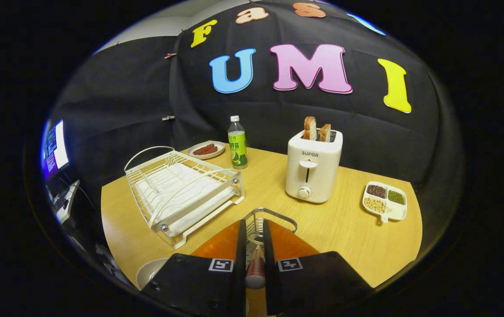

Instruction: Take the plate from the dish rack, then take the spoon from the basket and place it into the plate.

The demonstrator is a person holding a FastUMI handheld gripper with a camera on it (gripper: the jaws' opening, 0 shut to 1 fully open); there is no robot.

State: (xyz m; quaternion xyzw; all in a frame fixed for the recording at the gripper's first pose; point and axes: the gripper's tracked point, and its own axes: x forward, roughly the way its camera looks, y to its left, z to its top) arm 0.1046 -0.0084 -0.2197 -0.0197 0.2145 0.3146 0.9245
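Observation:
My gripper (254, 231) is low over the table's near edge, its fingers nearly together and pressing on the spoon (255, 269). The spoon's striped handle shows between them, with a pale rounded end towards me. The spoon's far end reaches down into the wire basket (274, 216), which stands just ahead of the fingertips; the bowl of the spoon is hidden. The plate (150, 272), white and round, lies on the table left of the fingers, partly hidden by the gripper body. The white wire dish rack (181, 191) stands ahead on the left with no plate in it.
A white toaster (313, 169) with two bread slices stands beyond the basket. A green-labelled bottle (237, 143) and a small dish of sausages (205, 149) are behind the rack. A divided tray of beans (385, 200) lies on the right. The wooden table (349, 237) has bare room right of the basket.

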